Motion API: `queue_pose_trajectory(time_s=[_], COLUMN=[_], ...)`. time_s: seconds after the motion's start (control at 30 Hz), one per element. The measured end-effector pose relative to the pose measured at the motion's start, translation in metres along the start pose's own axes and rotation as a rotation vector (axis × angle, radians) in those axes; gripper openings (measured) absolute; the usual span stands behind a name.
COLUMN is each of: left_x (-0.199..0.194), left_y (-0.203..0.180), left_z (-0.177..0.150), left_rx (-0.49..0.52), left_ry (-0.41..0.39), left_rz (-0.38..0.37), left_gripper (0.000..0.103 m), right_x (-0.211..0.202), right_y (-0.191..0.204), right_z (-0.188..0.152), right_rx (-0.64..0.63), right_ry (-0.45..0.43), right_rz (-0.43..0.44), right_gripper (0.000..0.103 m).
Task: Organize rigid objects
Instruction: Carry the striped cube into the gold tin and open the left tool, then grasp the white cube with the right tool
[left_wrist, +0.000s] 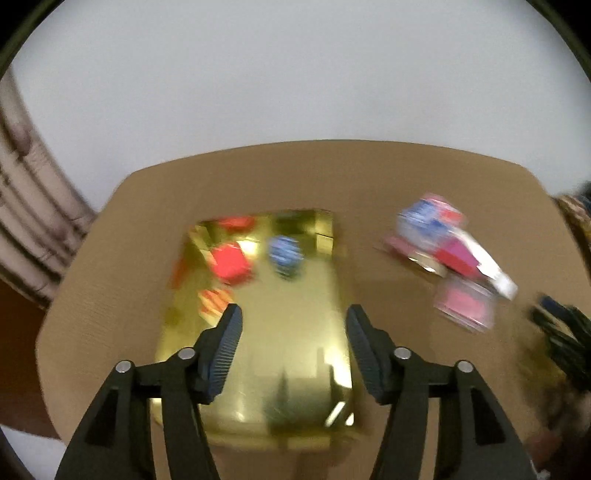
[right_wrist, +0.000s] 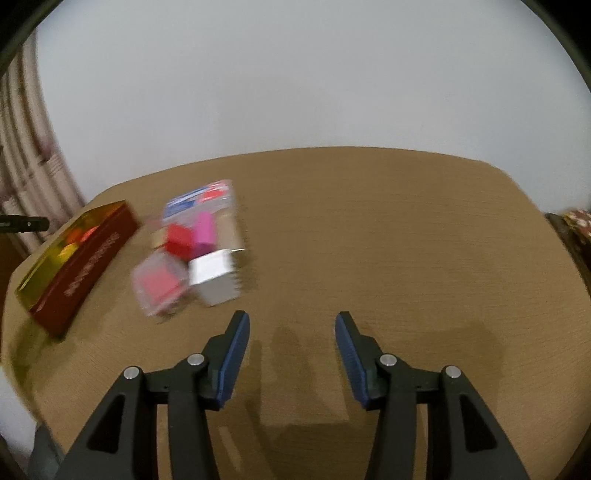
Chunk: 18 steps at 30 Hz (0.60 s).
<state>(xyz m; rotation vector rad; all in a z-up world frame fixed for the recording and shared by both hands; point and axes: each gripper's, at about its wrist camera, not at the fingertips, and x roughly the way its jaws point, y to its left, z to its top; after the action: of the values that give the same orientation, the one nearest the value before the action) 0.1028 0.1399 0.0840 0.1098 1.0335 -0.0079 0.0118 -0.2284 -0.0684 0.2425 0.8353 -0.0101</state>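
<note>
An open box, gold inside (left_wrist: 291, 332) and red outside (right_wrist: 85, 266), lies on the left of the brown table (right_wrist: 369, 240). In it lie a red block (left_wrist: 231, 262), a blue item (left_wrist: 284, 253) and a red-striped piece (left_wrist: 214, 301). My left gripper (left_wrist: 294, 310) hovers open above the box, nothing between its fingers. To the right of the box is a loose pile: a blue-and-red pack (right_wrist: 199, 199), a red block (right_wrist: 179, 238), a pink block (right_wrist: 203, 230), a white box (right_wrist: 214, 277) and a clear case with pink inside (right_wrist: 159, 284). My right gripper (right_wrist: 291, 315) is open over bare table, right of the pile.
A pale wall rises behind the table's far edge. Ribbed beige furniture (left_wrist: 33, 206) stands to the left. A patterned cloth (right_wrist: 576, 221) shows past the table's right edge. Both views are motion-blurred. The table right of the pile is bare wood.
</note>
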Motion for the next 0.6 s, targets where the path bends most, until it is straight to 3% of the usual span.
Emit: queue_pose_trajectory(time_s=[0.1, 0.2, 0.33, 0.6], left_x=[-0.014, -0.014, -0.014, -0.01], left_y=[-0.035, -0.05, -0.062, -0.079], left_z=[-0.029, -0.053, -0.08, -0.097], left_rx=[0.004, -0.011, -0.017, -0.006], left_ry=[0.032, 0.054, 0.066, 0.103], left_rz=[-0.128, -0.2, -0.245, -0.238], left_gripper=[0.057, 0.057, 0.057, 0.057], right_x=[0.007, 0.016, 0.036, 0.053], right_y=[0.02, 0.032, 0.037, 0.033], right_z=[0.011, 0.019, 0.027, 0.031], right_rx=[-0.061, -0.084, -0.129, -0.184], right_ry=[0.015, 0.026, 0.07, 0.107], right_rz=[0.027, 0.053, 0.068, 0.071], right_gripper=[0.05, 0.049, 0.049, 0.049])
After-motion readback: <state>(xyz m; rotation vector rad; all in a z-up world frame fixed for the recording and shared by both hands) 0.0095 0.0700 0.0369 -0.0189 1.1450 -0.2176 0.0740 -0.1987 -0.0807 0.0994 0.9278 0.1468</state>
